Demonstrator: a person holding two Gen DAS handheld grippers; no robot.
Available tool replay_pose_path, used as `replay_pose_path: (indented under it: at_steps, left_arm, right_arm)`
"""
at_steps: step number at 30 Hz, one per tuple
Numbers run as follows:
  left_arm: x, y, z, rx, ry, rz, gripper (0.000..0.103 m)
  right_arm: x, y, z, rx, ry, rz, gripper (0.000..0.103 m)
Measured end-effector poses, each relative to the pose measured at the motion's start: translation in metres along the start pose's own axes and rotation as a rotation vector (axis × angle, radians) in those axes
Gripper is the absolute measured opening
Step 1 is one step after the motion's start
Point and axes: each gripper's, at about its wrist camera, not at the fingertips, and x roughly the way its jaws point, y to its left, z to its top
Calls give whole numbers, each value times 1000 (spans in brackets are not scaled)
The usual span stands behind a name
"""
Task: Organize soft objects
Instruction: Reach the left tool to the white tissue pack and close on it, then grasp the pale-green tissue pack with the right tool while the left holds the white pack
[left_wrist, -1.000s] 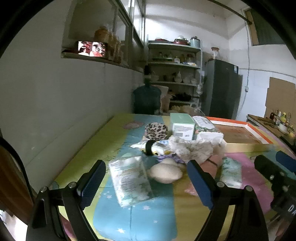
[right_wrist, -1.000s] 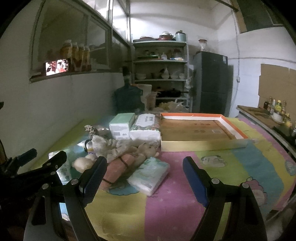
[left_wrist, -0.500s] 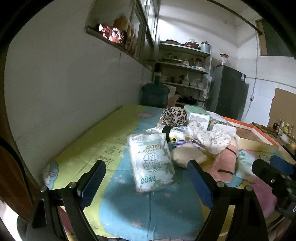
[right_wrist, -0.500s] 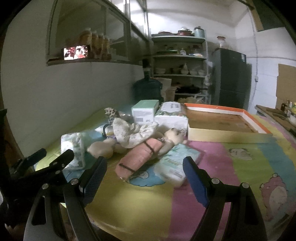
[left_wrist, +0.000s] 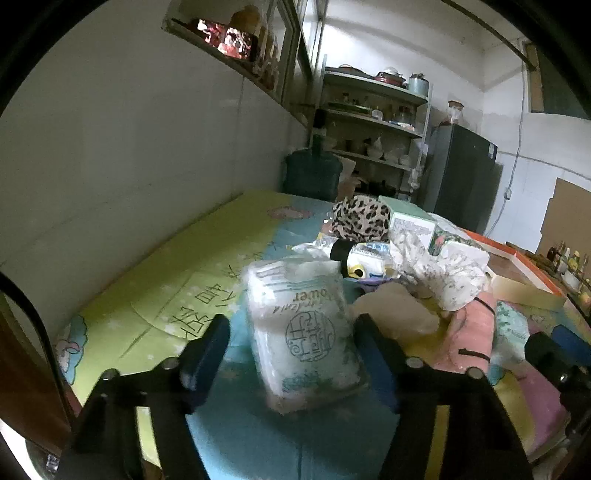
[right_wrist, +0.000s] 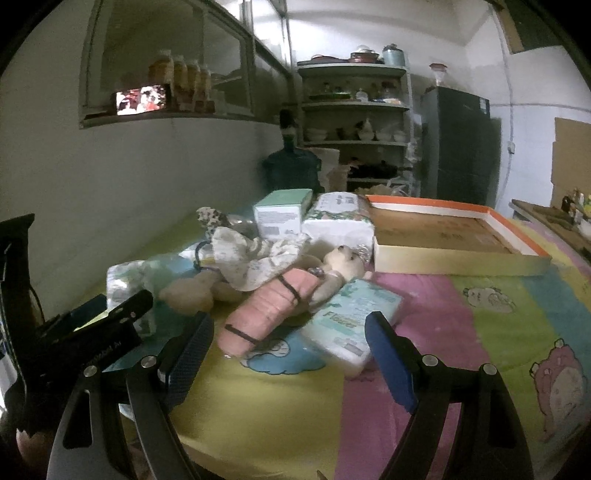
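Observation:
A white tissue pack (left_wrist: 306, 325) lies on the patterned cloth between the open fingers of my left gripper (left_wrist: 291, 354), untouched on the left side. Behind it lie a beige plush toy (left_wrist: 399, 314), a floral cloth (left_wrist: 443, 273), a leopard-print item (left_wrist: 362, 221) and a rolled pink towel (left_wrist: 472, 332). In the right wrist view my right gripper (right_wrist: 288, 354) is open and empty, just short of the pink towel roll (right_wrist: 269, 310) and a pale green tissue pack (right_wrist: 351, 321). A small teddy bear (right_wrist: 340, 266) lies behind the roll.
A shallow orange-edged cardboard tray (right_wrist: 450, 236) sits at the back right of the table. A green box (right_wrist: 284, 214) and a wrapped tissue block (right_wrist: 340, 221) stand behind the pile. A wall runs along the left (left_wrist: 129, 166). Shelves and a fridge stand beyond.
My left gripper has moved forward and down so the white tissue pack now sits between its fingers. My right gripper has come closer to the pink towel roll.

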Motion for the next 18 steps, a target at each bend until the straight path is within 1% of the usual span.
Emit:
replay_pose_path:
  at_steps: [3,8,14,18]
  left_arm:
    - [1,-2,-1,9,-4,-4,55]
    - [-1,-2,-2,26,-18,-11,46]
    - [-10,2,2,20,-55,-9,43]
    - [-15,3,7,19,-64,-17,43]
  right_arm:
    - [3,-7,-1,18,7,-23,85]
    - [8,-23,-3,74,27,-52,85]
    - [20,-35,-4,131,71,-108,85]
    - [28,-39,-5,166,103,-119,85]
